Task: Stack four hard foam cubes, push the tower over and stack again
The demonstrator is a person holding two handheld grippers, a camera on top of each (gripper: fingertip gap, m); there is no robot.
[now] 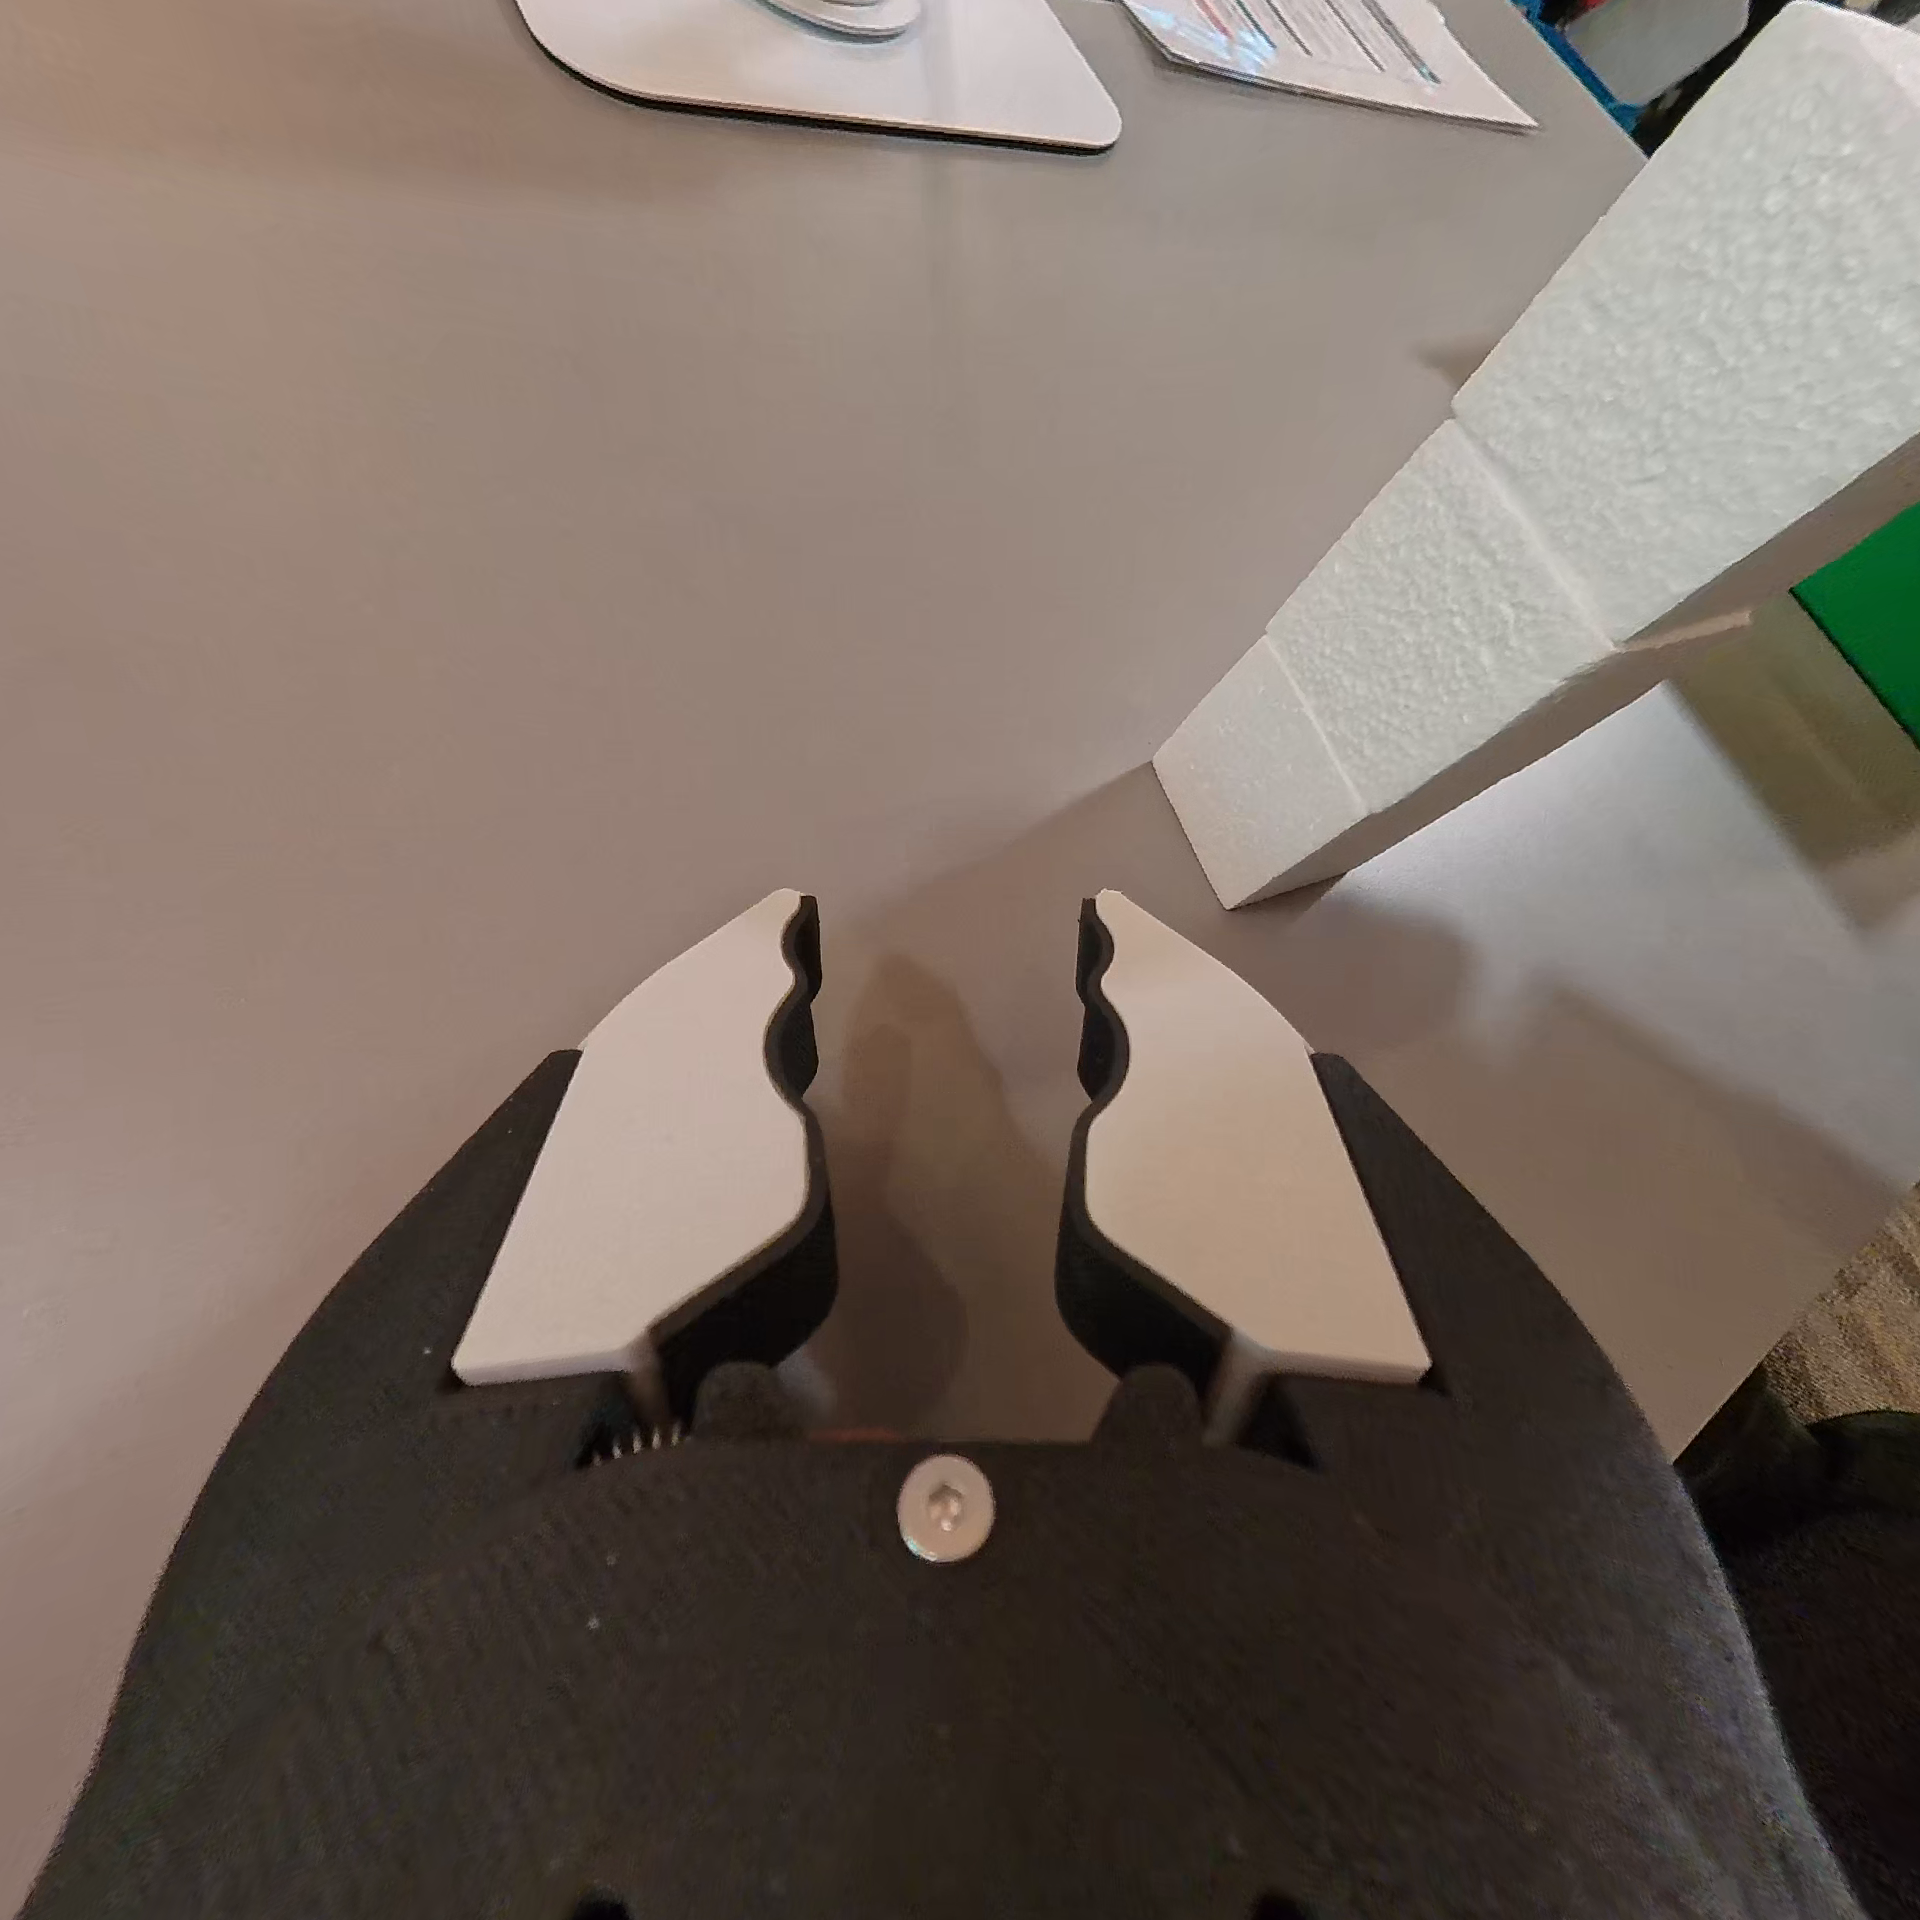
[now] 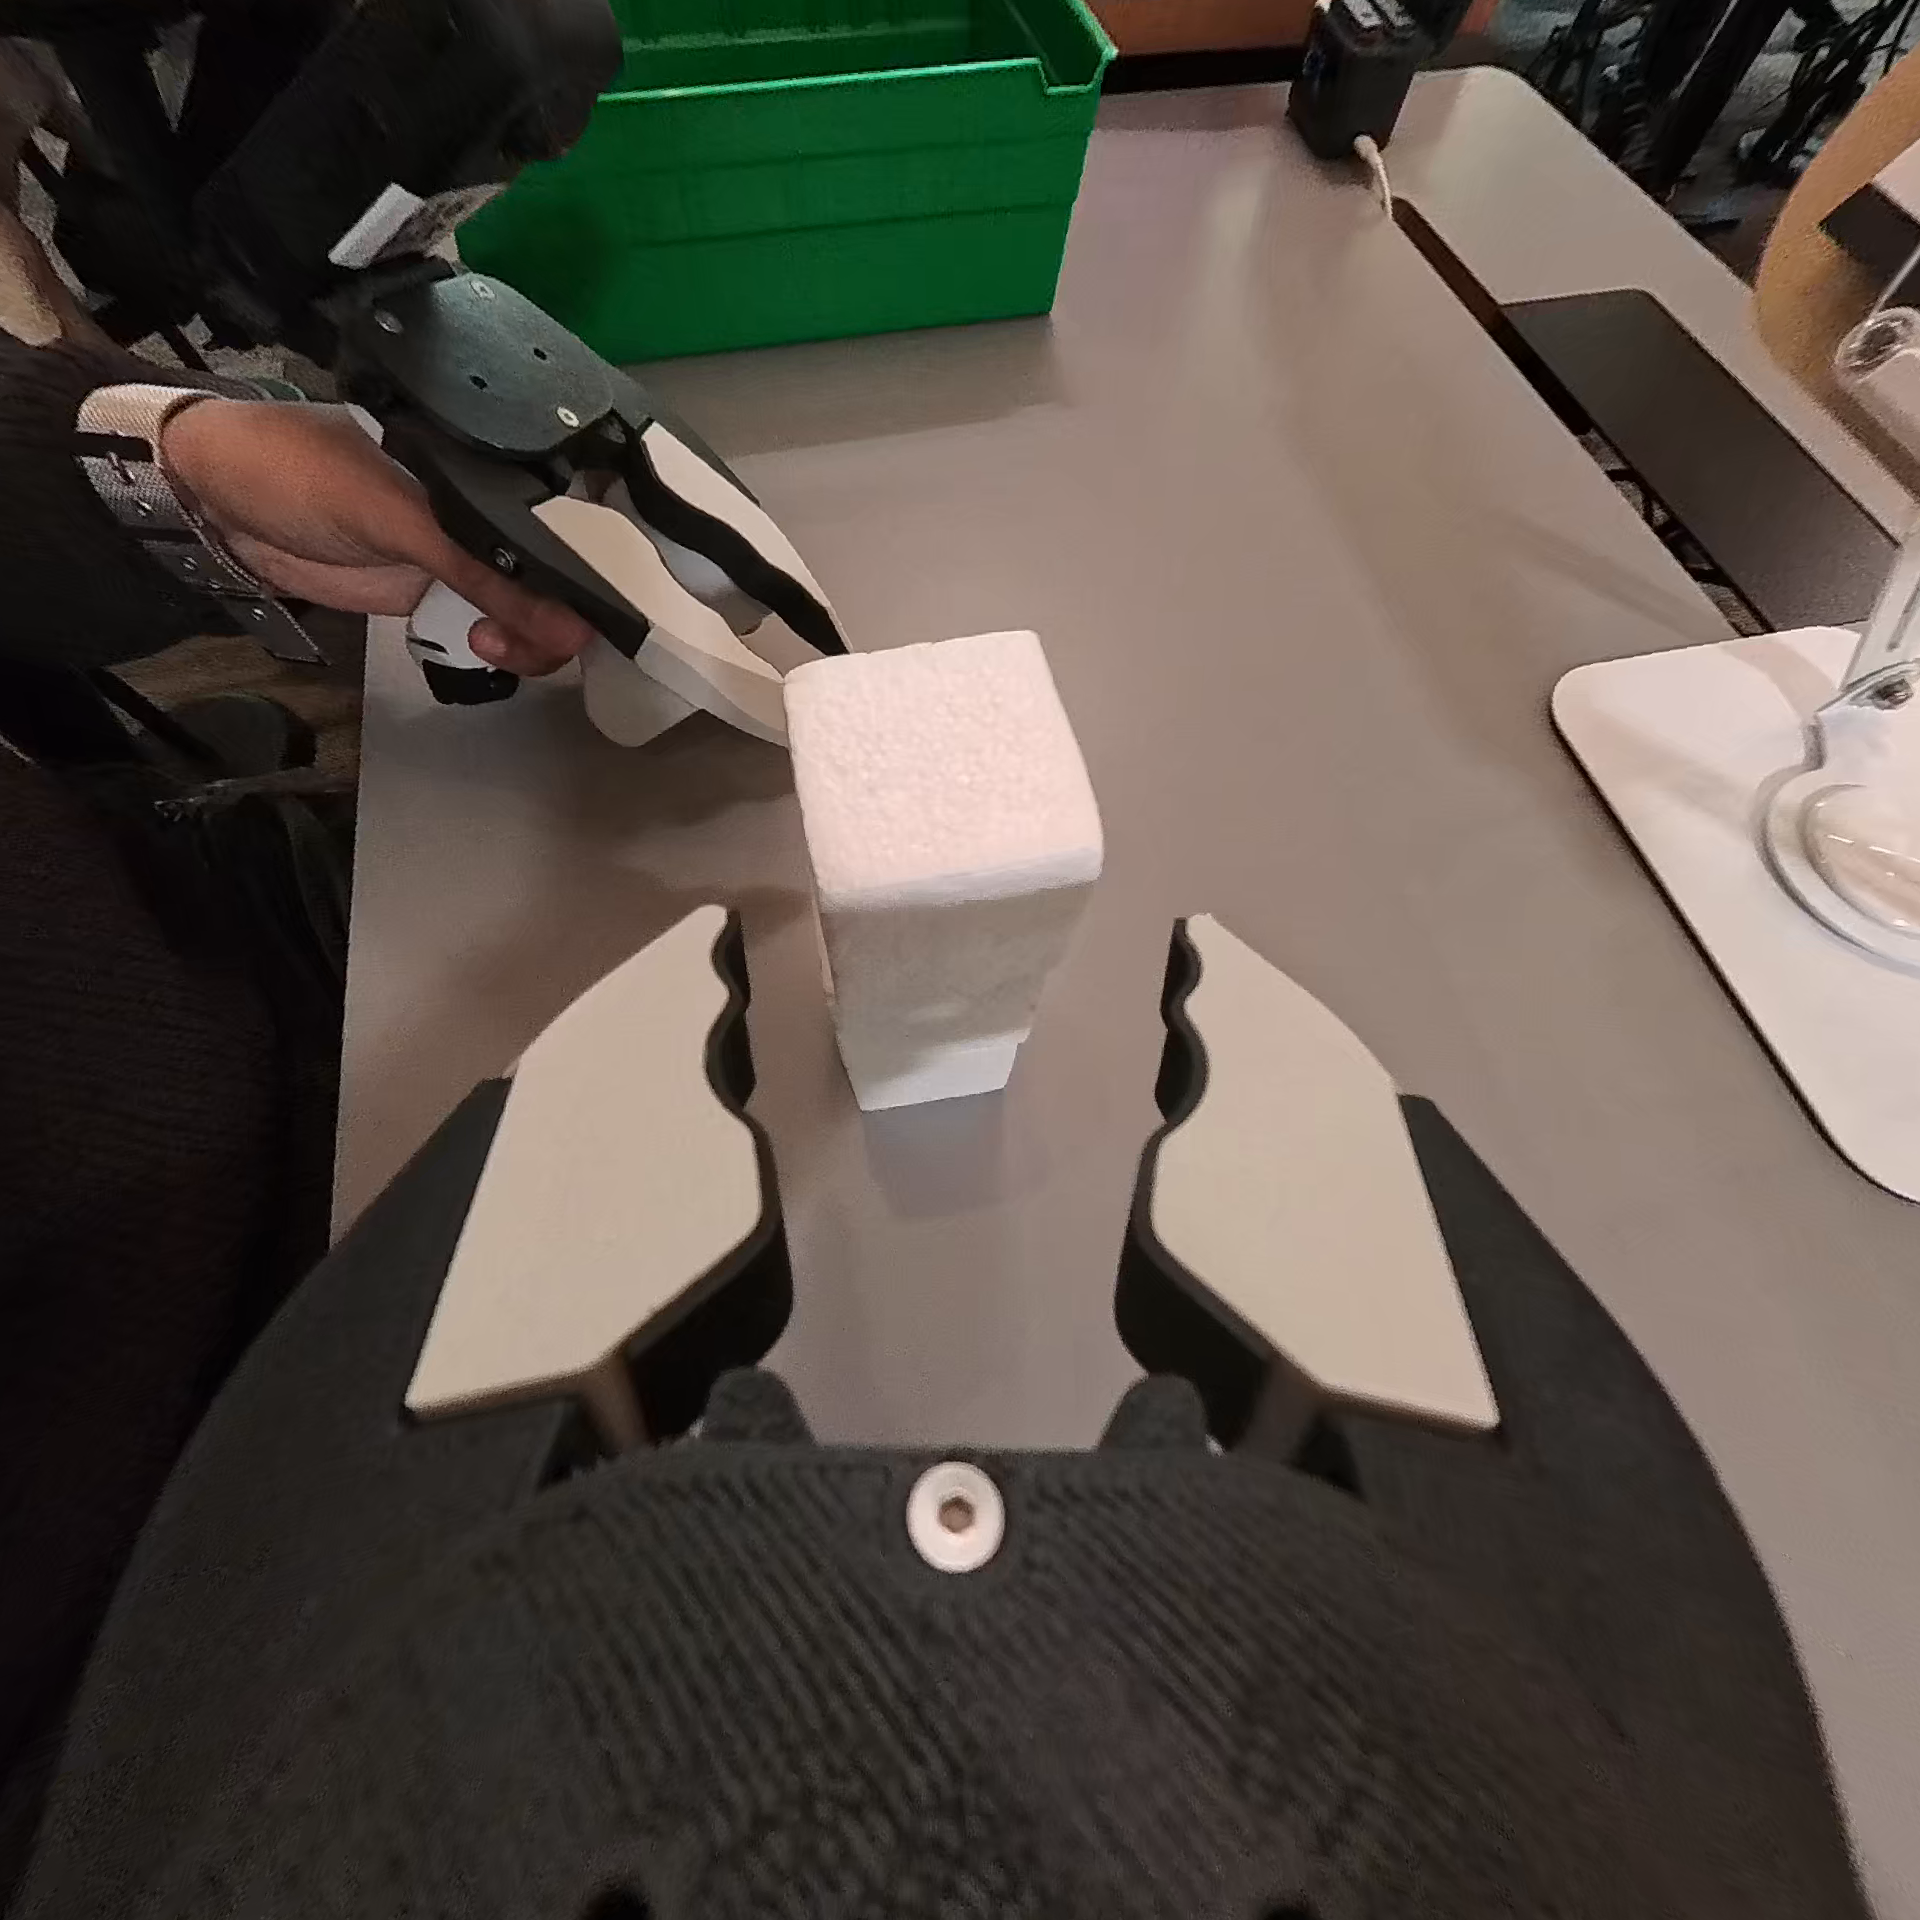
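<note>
— So where is the foam stack (image 2: 940, 852)?
— Upright on the grey table (image 2: 1299, 582), just ahead of the right gripper (image 2: 954, 935), whose fingers are spread wide and empty.
— And the left gripper (image 1: 948, 925)?
— Parted too, holding nothing; in the right wrist view its fingertips (image 2: 769, 681) sit at the stack's top edge.

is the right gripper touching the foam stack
Apart. The right wrist view shows the right gripper open, table visible between each finger and the foam stack.

Black textured tongs (image 2: 956, 925), pale wavy-edged fingers (image 2: 613, 1164), possibly dark sleeve
</note>
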